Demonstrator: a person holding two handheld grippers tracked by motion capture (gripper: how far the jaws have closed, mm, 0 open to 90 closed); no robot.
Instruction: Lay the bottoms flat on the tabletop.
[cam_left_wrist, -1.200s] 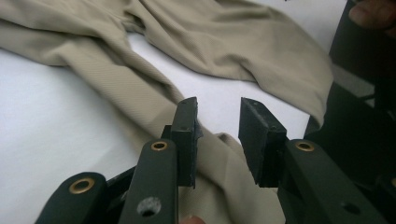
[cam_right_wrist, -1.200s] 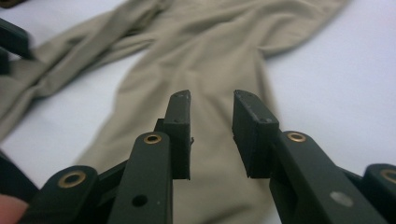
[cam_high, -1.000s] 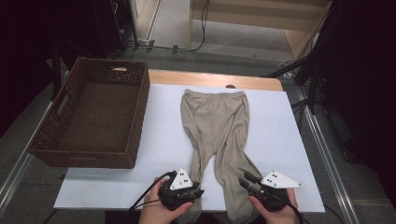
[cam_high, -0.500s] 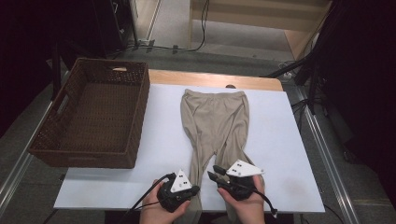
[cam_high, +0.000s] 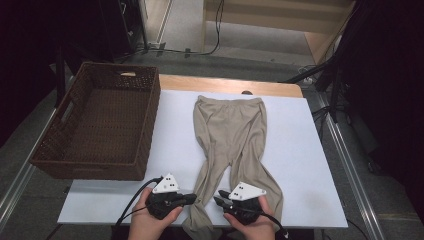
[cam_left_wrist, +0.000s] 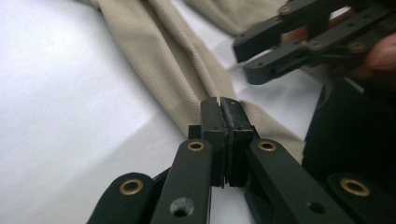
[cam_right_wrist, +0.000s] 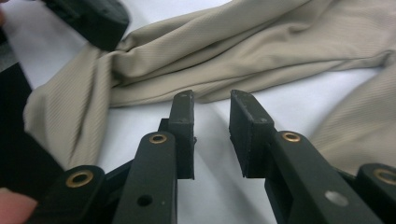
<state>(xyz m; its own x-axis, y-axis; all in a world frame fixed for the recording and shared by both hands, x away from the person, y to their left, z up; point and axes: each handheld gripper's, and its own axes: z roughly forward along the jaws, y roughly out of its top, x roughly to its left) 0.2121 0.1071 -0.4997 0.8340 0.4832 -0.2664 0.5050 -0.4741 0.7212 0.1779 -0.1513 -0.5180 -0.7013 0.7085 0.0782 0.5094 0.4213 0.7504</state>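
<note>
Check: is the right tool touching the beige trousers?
Apart. In the right gripper view the right tool stands open over bare white sheet, and the beige trousers lie beyond its pads with a gap between.

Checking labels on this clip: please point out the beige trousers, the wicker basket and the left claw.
beige trousers (cam_high: 227, 125): high view, on the upper seat below the waistband.
wicker basket (cam_high: 149, 120): high view, on its right wall.
left claw (cam_left_wrist: 224, 116): left gripper view, at the seam where its two pads meet.
</note>
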